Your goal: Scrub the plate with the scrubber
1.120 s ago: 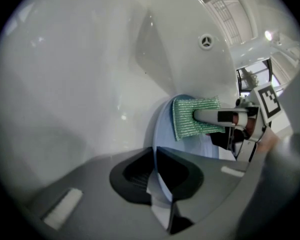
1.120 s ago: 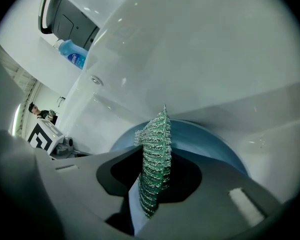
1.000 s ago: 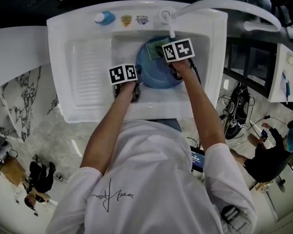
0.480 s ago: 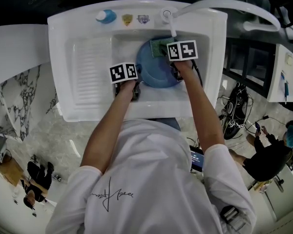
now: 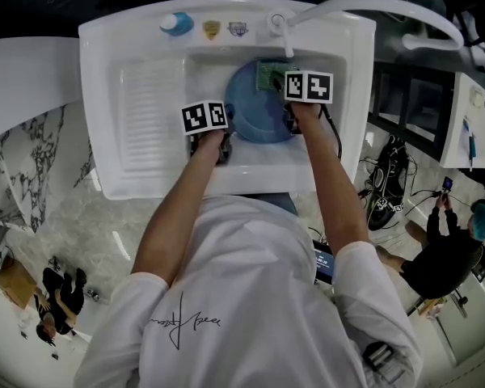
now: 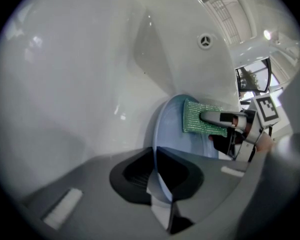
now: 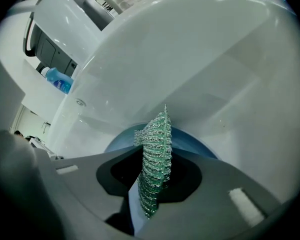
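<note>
Two claws share the work at a white sink [image 5: 105,55]: the left claw [image 6: 160,181] is clamped on the blue plate [image 5: 255,115] at its left rim, apparently to steady it in the basin, while the right claw [image 7: 152,184] pinches the green scrubber [image 5: 269,75] and presses it to the plate's far side, below the tap [image 5: 284,43], for scrubbing.

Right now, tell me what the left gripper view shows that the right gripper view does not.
Only the left gripper view: the left gripper clamped on the rim of the plate, and the right gripper with its marker cube holding the scrubber against it. Only the right gripper view: a blue bottle on the ledge of the sink, and the scrubber edge-on between the right jaws. Both: blue plate, green scrubber, white sink.
</note>
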A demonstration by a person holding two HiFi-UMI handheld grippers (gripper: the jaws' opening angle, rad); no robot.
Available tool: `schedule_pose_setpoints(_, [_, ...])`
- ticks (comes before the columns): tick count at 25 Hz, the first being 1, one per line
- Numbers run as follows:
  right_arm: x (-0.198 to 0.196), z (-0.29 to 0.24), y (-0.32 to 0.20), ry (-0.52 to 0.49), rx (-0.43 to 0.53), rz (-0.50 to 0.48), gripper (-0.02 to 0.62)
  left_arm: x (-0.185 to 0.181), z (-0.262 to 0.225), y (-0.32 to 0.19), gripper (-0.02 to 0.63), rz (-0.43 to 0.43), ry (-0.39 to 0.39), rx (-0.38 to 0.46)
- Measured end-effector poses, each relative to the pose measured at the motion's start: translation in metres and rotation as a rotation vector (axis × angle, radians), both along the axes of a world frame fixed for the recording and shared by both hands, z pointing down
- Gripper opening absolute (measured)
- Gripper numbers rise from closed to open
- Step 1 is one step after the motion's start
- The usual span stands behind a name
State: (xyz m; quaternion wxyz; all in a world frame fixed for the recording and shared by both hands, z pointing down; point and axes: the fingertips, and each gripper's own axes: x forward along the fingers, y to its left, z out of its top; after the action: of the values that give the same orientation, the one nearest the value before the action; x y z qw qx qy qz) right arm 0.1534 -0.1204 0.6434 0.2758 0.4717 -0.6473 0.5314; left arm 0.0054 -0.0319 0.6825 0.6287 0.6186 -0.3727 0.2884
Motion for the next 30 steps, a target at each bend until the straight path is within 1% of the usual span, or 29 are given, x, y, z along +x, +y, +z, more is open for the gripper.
schedule_pose_setpoints(13, [0.029,-0.004,0.011,0.034,0.034,0.222,0.060,0.000,-0.001,0.000,0.072,-0.001,0.001,0.000])
schedule_pose_setpoints(18, [0.036,-0.006,0.015,0.056,0.044,0.262,0.060,0.000,0.000,0.000,0.072,-0.006,0.002,0.001])
schedule_pose_setpoints(24, [0.047,-0.009,0.019,0.094,0.050,0.281,0.060,0.000,0.000,0.000,0.072,-0.007,0.003,-0.002])
schedule_pose_setpoints(30, [0.055,-0.010,0.024,0.121,0.044,0.321,0.060,0.000,0.000,-0.001,0.072,-0.007,0.003,0.000])
